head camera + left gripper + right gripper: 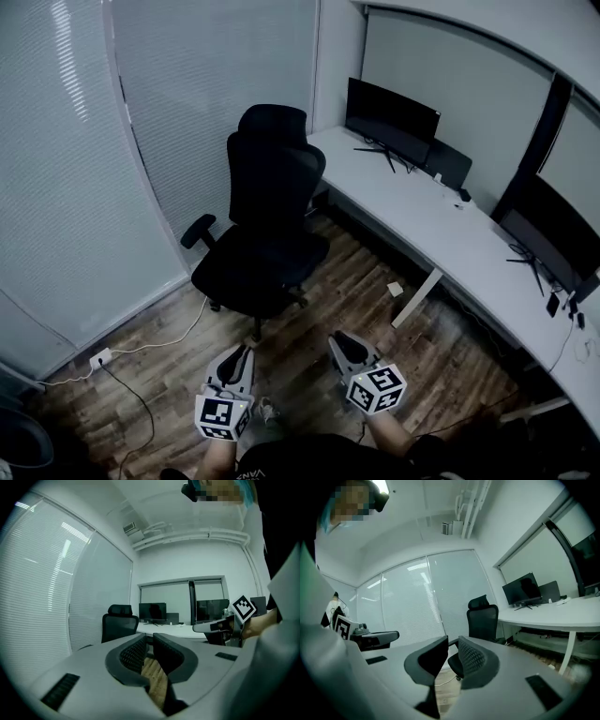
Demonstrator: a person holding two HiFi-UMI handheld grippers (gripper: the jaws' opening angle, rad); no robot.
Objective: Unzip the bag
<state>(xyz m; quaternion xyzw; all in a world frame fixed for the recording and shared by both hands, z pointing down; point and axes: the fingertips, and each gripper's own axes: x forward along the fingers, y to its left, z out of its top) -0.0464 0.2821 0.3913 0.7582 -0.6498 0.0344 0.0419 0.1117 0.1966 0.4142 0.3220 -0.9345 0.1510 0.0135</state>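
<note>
No bag shows in any view. In the head view my left gripper (241,353) and right gripper (343,341) are held low over the wood floor, side by side, both pointing toward the black office chair (267,220). Each has its jaws shut with nothing between them. The left gripper view looks along its closed jaws (149,641) at the chair and desk. The right gripper view has its closed jaws (452,647) aimed at the chair (483,620).
A curved white desk (441,234) runs along the right with monitors (392,120) on it. A white cable and a socket block (101,357) lie on the floor at the left. Frosted glass panels with blinds (84,169) close off the left side.
</note>
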